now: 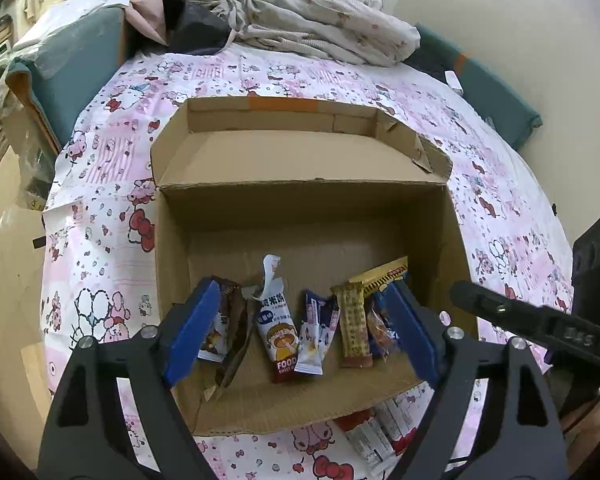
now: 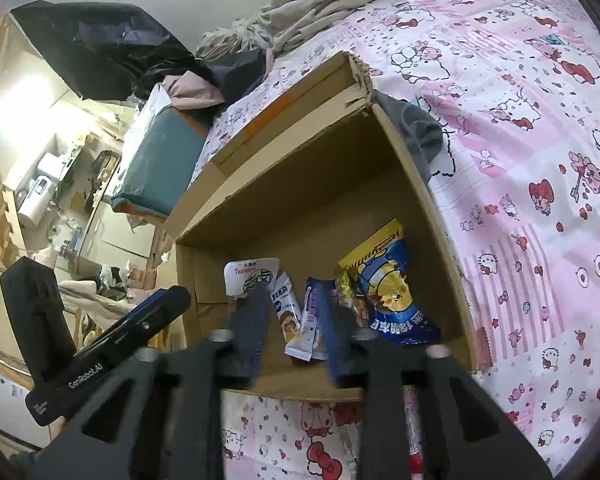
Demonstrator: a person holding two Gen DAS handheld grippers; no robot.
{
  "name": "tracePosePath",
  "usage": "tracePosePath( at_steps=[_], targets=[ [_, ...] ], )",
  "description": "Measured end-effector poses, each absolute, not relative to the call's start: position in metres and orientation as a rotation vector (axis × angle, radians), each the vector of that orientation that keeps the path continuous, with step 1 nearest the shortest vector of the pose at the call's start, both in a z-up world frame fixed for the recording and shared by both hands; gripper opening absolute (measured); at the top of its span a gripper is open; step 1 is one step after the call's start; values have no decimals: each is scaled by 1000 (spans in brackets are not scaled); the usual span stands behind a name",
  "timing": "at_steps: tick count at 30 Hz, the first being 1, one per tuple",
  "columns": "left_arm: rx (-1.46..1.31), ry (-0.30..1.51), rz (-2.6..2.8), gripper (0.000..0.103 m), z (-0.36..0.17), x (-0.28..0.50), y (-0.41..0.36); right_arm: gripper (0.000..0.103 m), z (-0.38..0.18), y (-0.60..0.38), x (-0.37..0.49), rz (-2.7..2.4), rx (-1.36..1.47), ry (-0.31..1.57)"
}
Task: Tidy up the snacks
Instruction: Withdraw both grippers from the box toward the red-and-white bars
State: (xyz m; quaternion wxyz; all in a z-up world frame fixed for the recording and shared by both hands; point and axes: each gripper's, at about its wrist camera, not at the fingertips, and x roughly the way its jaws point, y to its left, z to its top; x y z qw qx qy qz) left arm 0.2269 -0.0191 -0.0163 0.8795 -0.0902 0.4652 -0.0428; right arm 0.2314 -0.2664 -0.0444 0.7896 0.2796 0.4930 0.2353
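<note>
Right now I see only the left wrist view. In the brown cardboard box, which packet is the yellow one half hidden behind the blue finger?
Observer: A blue and yellow foil snack bag with a cartoon bear, near the right wall of the brown cardboard box.
Operator: Is anything outside that wall?
Observer: A crumpled grey cloth lies against it.
Operator: And the right hand-held gripper?
Observer: Open, gripping nothing.
</note>
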Motion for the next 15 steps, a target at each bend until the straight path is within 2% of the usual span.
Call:
tracePosePath(
  at_steps=[1, 15],
  targets=[
    [-185, 967, -86, 82, -16, 227, -19, 78, -42, -268, 231, 496, 602, 1047],
    [-179, 957, -84, 82, -8, 208, -18, 78, -25, -284, 219, 478, 634, 992]
  ],
)
